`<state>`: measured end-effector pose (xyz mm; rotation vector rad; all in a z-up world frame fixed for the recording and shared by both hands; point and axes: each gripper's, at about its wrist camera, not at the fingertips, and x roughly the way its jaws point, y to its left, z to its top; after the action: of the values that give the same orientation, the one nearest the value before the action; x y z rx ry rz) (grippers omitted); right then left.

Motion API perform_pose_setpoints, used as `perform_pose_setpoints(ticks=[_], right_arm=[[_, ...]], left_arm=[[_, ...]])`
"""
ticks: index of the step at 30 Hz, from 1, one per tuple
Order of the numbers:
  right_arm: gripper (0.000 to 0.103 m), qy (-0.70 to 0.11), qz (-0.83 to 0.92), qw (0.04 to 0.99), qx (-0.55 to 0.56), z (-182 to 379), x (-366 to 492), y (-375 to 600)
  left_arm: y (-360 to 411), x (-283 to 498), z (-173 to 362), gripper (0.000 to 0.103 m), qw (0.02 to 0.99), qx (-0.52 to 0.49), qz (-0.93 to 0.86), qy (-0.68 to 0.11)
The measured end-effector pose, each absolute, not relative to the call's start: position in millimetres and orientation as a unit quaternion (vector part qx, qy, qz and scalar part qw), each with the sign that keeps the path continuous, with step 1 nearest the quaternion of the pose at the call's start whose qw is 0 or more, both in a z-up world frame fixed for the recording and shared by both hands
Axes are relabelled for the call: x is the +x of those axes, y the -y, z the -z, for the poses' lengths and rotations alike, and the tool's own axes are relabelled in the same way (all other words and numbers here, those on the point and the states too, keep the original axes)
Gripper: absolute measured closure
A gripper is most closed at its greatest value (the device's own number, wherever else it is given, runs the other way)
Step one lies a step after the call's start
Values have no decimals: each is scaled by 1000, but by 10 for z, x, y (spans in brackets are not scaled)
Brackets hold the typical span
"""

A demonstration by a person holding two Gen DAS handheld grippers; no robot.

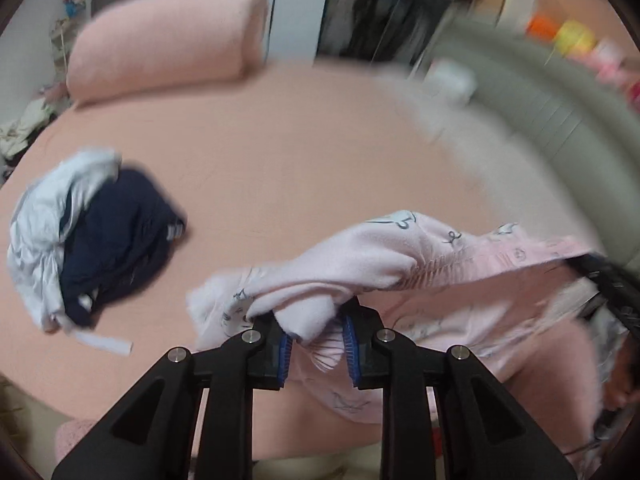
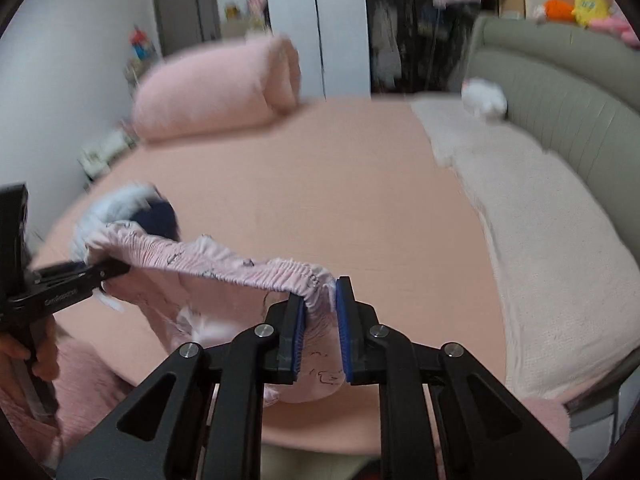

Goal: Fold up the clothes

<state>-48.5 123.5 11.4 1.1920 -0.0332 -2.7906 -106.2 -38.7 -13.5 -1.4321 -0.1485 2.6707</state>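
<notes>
While the pink printed garment (image 2: 224, 276) hangs in the air above the pink bed (image 2: 320, 208), stretched by its gathered waistband between the two tools, the step in hand reads as the lift and spread that comes before any fold; nothing of it looks laid flat yet. At the far left of the bed lies a heap of other clothes (image 1: 92, 236) (a pale blue piece over a navy one), well apart from the work and seemingly waiting its turn; beyond it a rolled pink blanket (image 1: 168, 44) sits at the bed's far edge. The left gripper (image 1: 316, 344) has a bunch of the pink cloth between its blue pads; its jaws stand narrow, though the left-wrist view does not settle how firmly the pads press. Further right, the waistband runs taut to the right gripper (image 2: 320, 312), whose jaws are narrow and clamped on the elastic edge; a fold of cloth droops below them. At the right the bed meets a pale cover (image 2: 552, 264) and a grey-green headboard (image 2: 560, 96). The next move, as I judge it, calls for both hands to keep the band level and taut, carry the garment over the open middle of the bed, and lower it so the legs fall flat; uneven tension, or a slack left hold, could let it bunch.
</notes>
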Motion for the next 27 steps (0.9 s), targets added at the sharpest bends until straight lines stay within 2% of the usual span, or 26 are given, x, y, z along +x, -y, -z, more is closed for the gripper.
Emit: perform_pose_setpoints(ticks=[1, 3, 5, 7, 11, 14, 16, 19, 21, 23, 27], right_arm=[[89, 10, 908, 48, 416, 101, -562, -1204], [89, 14, 888, 46, 457, 446, -619, -1171], [87, 17, 871, 49, 489, 718, -609, -1157], [81, 13, 860, 47, 509, 912, -566, -1173], [80, 25, 846, 28, 532, 1069, -484, -1257], [72, -8, 859, 44, 511, 953, -391, -1181], [72, -31, 867, 51, 495, 846, -365, -1123], [71, -22, 870, 99, 483, 717, -437, -1025], [65, -43, 869, 130, 475, 687, -513, -861], [65, -67, 863, 151, 478, 735, -604, -688], [65, -103, 838, 179, 505, 967, -746, -443]], left_arm=[[396, -1132, 304, 79, 45, -499, -864, 50], [438, -1159, 502, 71, 31, -523, -850, 61], [517, -1129, 654, 52, 15, -530, -844, 78], [647, -1066, 772, 48, 11, -531, -838, 122], [815, -931, 858, 48, 38, -517, -832, 199], [829, -959, 745, 50, 55, -490, -842, 218], [782, -1084, 625, 52, 63, -478, -850, 212], [628, -1336, 494, 52, 75, -477, -858, 178], [520, -1507, 586, 52, 49, -506, -851, 135], [431, -1647, 679, 52, 29, -531, -841, 102], [546, -1320, 766, 50, 37, -525, -836, 155]])
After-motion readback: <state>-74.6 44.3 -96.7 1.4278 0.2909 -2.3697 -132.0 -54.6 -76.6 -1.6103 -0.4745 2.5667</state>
